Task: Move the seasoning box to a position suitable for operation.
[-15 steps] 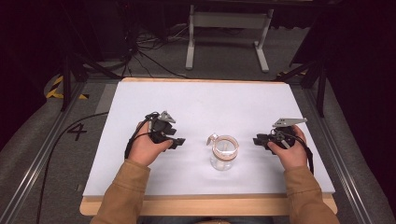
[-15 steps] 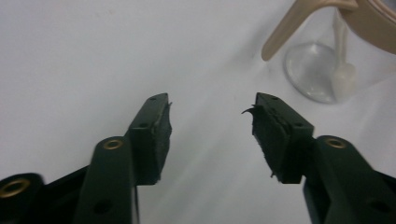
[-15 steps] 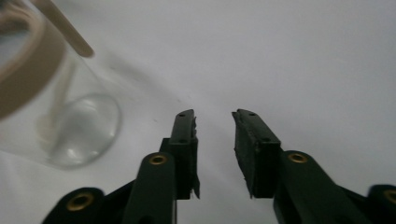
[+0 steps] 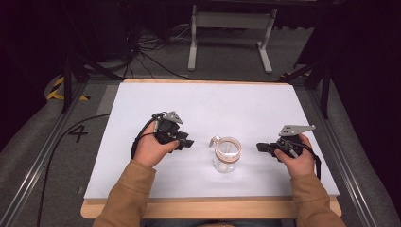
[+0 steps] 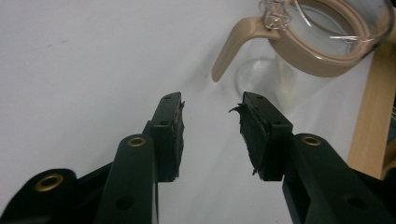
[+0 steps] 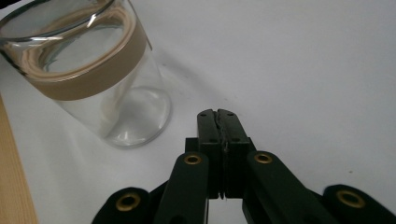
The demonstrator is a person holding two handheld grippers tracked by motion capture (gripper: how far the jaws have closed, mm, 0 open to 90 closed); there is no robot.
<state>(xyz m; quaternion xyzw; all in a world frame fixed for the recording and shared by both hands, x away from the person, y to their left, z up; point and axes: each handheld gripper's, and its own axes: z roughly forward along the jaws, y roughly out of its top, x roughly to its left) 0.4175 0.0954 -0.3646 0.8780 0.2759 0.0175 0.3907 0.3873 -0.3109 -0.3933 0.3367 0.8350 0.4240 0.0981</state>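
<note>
A clear glass jar (image 4: 226,155) with a tan band around its rim and a tan handle stands upright near the front middle of the white table (image 4: 208,104). My left gripper (image 4: 188,144) is just left of it, open, pointing at the jar's handle (image 5: 227,46) with nothing between its pads. To the right of the jar (image 6: 88,70) my right gripper (image 4: 259,147) is shut on nothing, its tips (image 6: 217,115) a short way from the glass wall.
The table's wooden front edge (image 4: 208,208) runs close behind the hands. A metal stand (image 4: 231,28) and cables lie on the floor beyond the table's far edge. A black cable (image 4: 56,142) trails off the left side.
The left gripper has shifted slightly toward the jar. The jar and the right gripper stay where they were.
</note>
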